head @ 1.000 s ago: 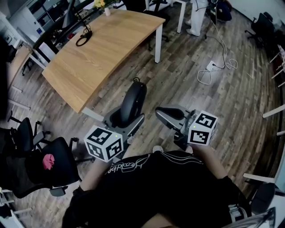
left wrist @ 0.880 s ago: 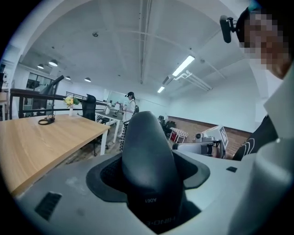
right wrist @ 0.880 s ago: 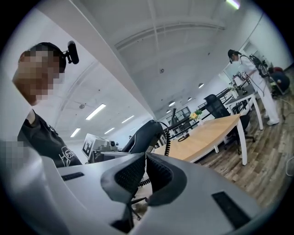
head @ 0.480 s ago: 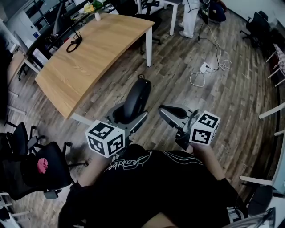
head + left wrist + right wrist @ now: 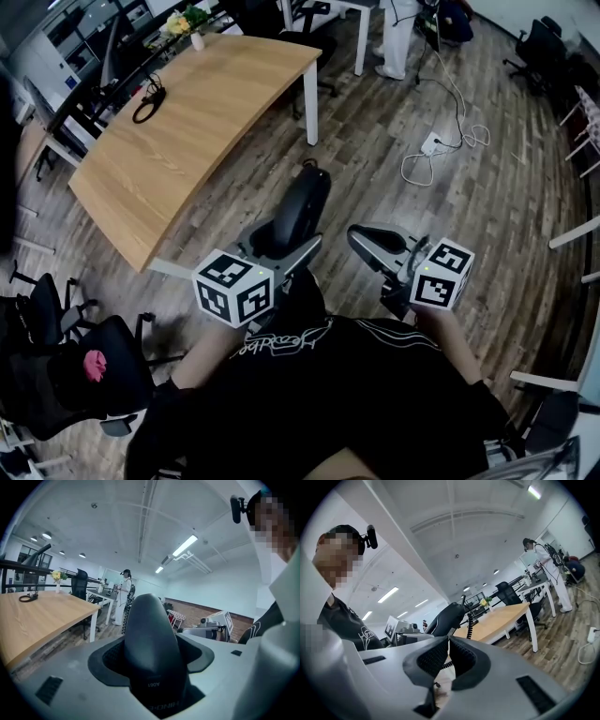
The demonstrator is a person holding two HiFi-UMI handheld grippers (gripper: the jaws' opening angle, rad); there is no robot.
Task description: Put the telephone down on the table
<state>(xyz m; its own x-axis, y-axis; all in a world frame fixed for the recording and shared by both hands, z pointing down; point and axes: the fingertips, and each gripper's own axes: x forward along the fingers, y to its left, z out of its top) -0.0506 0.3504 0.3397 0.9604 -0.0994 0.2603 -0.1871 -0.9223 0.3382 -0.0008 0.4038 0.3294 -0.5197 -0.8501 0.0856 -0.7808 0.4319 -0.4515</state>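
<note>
One long wooden table [image 5: 187, 141] stands on the plank floor [image 5: 403, 141], well apart from both grippers. Nearer the person, the black telephone handset [image 5: 302, 208] is up in the air over the floor, short of the table's near end. The left gripper [image 5: 281, 251] grasps it, jaws pressed on its sides. The right gripper [image 5: 370, 242] is clenched with its jaw tips meeting on nothing. The handset's coiled cord [image 5: 471, 623] hangs just beyond them.

telephone [image 5: 302, 202] in left tool [image 5: 279, 251], table [image 5: 187, 122] ahead left, right tool [image 5: 373, 246] alongside
</note>
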